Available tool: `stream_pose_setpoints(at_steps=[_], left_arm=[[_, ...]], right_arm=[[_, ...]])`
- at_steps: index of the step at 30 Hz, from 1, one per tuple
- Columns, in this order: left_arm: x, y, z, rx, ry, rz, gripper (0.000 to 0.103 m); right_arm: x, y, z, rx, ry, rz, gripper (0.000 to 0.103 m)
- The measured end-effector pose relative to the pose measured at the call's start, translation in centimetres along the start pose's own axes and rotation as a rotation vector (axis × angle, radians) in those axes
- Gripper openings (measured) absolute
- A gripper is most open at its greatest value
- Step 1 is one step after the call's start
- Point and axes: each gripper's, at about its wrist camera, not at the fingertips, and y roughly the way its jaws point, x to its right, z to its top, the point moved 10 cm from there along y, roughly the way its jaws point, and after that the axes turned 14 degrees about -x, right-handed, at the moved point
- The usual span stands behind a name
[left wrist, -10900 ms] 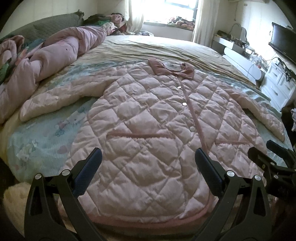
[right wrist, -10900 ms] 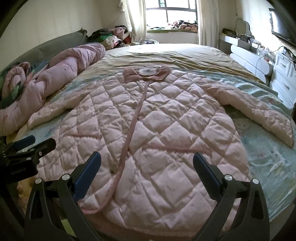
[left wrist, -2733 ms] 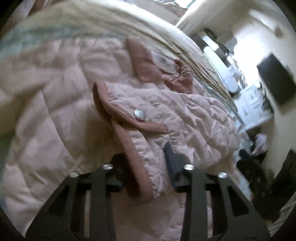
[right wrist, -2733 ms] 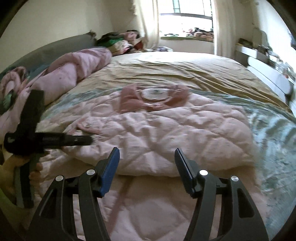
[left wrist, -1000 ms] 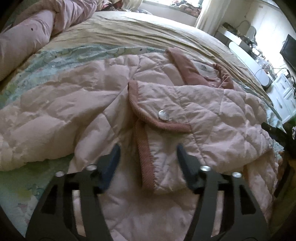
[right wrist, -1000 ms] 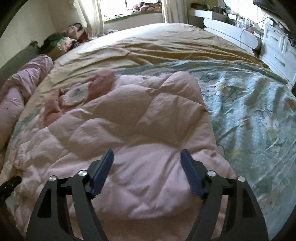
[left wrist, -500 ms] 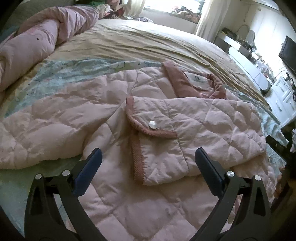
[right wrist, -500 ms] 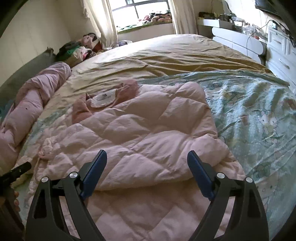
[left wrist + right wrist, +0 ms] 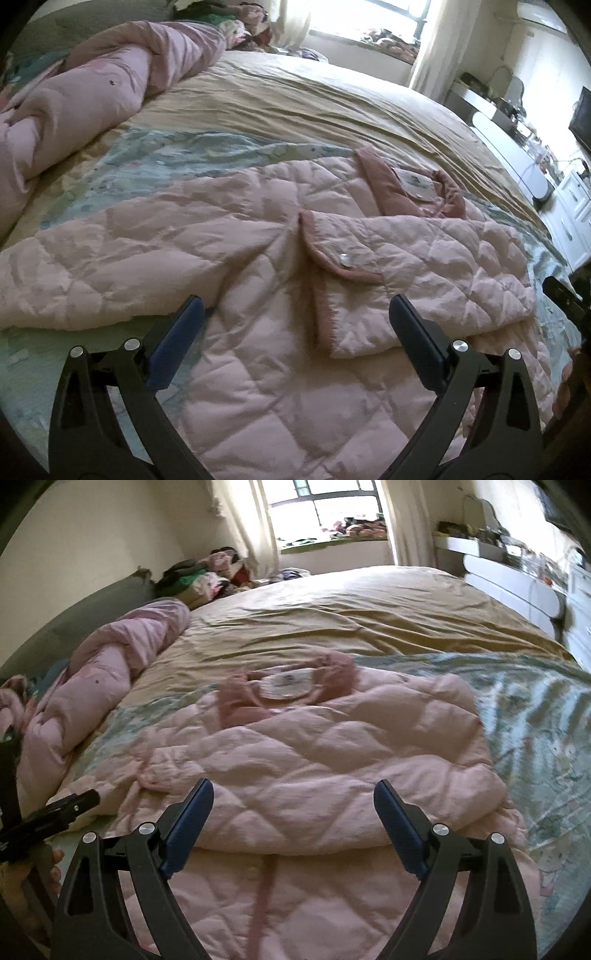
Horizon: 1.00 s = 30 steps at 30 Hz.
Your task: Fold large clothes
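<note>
A pink quilted coat (image 9: 258, 295) lies on the bed, collar (image 9: 413, 184) at the far side. Its right sleeve (image 9: 417, 273) is folded across the chest, the buttoned cuff (image 9: 345, 260) near the middle. The left sleeve (image 9: 122, 266) still stretches out to the left. My left gripper (image 9: 295, 321) is open and empty above the coat's lower front. In the right wrist view the coat (image 9: 332, 760) shows with the folded sleeve on top. My right gripper (image 9: 293, 801) is open and empty over it.
A rolled pink duvet (image 9: 96, 92) lies along the bed's left side. A tan sheet (image 9: 351, 613) covers the far half, over a teal printed sheet (image 9: 546, 716). White furniture (image 9: 513, 155) stands at the right. The other gripper shows at each view's edge (image 9: 51, 812).
Both grippers have pulled back and tilted up from the coat, jaws staying wide open. The folded right sleeve lies where it was left.
</note>
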Motion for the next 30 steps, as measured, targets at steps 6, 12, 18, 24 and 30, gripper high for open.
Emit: stream_pose_setpoints(at_steps=[6, 12, 18, 24, 30], left_arm=[[-2.2, -1.5, 0.1, 0.028, -0.051, 0.001, 0.094], [-4.1, -2.8, 0.2, 0.049, -0.095, -0.003, 0.094], [-6.4, -3.9, 0.3, 0.068, -0.149, -0.003, 0.094], [-8.7, -5.0, 0.2, 0.086, -0.206, -0.014, 0.094], [-11.7, -6.1, 0.0, 0.105, -0.270, -0.001, 0.094]], right_arm=[[-4.2, -0.3, 0.5, 0.010, -0.057, 0.028, 0.088], [-7.3, -0.5, 0.7, 0.024, -0.090, 0.044, 0.088], [-10.0, -0.7, 1.0, 0.024, -0.120, 0.070, 0.088], [-13.3, -0.8, 1.3, 0.030, -0.164, 0.093, 0.088], [-16.7, -0.6, 1.6, 0.028, -0.204, 0.117, 0.088]])
